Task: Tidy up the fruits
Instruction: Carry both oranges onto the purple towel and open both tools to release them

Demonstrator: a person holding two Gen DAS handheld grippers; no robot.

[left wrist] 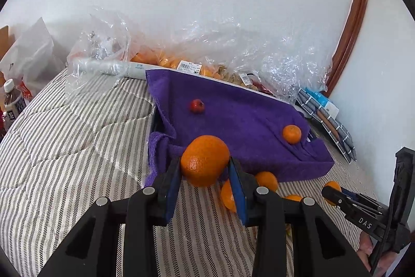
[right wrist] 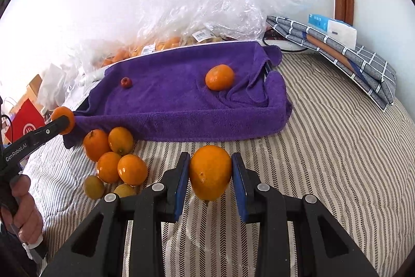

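My left gripper [left wrist: 204, 168] is shut on an orange [left wrist: 205, 160] and holds it above the near left corner of the purple-towel-covered tray [left wrist: 246, 121]. On the towel lie a small red fruit [left wrist: 197, 106] and one orange [left wrist: 291, 134]. My right gripper [right wrist: 210, 170] is shut on another orange [right wrist: 210, 173], above the striped bed in front of the tray [right wrist: 181, 95]. A pile of several oranges [right wrist: 114, 160] lies on the bed left of it. The left gripper [right wrist: 62, 121] with its orange also shows at the left of the right wrist view.
Clear plastic bags with more fruit [right wrist: 160, 43] lie behind the tray against the wall. Folded checked cloth with a tissue pack [right wrist: 337, 43] lies at the right. Bottles [left wrist: 13, 103] and a white bag [left wrist: 31, 53] stand at the far left of the bed.
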